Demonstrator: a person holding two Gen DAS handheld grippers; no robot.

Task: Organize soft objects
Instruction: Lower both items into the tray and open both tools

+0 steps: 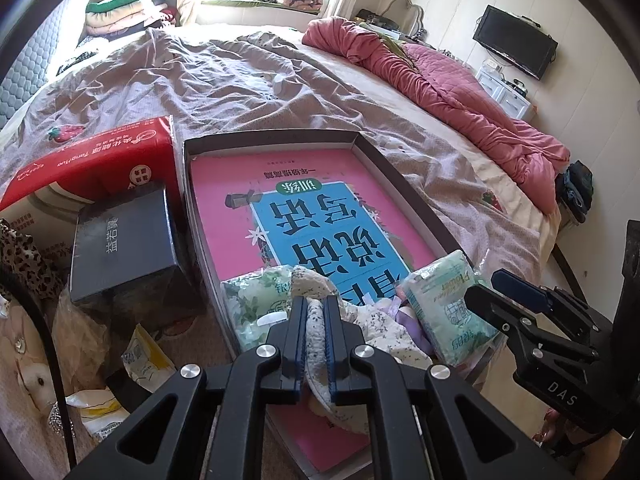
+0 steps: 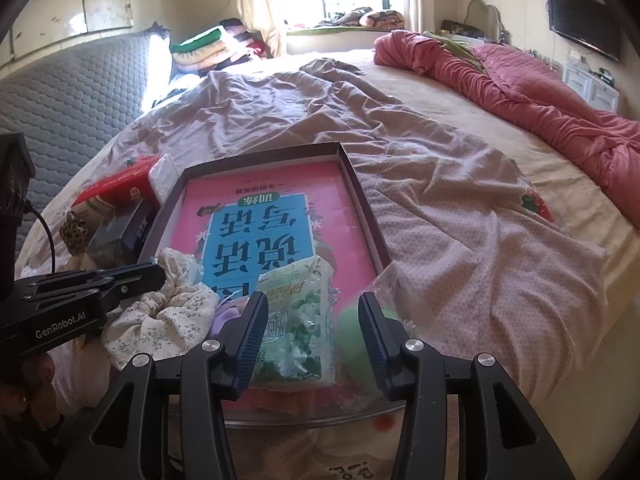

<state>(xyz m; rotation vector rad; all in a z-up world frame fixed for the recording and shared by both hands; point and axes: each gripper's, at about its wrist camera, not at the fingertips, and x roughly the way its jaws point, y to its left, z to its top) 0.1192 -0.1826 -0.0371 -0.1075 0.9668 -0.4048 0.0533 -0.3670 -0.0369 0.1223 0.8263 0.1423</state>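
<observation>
In the left wrist view our left gripper (image 1: pixel 316 320) was clamped tight on a floral cloth (image 1: pixel 320 344) over the near end of the shallow box (image 1: pixel 404 184) on the bed (image 1: pixel 224 76); a pink book (image 1: pixel 224 184) lined the box, and green tissue packs lay either side of the cloth, one at left (image 1: pixel 248 304), one at right (image 1: pixel 448 304). In the right wrist view our right gripper (image 2: pixel 312 320) stood apart, its pads off the tissue pack (image 2: pixel 296 320) lying between them in the box, so we read that pack as already placed. A green ball (image 2: pixel 348 328) in a clear bag sat just beside it. Best next, we judged: lower the cloth flat into the free spot beside the packs, keep it bunched so nothing hangs over the rim, then let go.
</observation>
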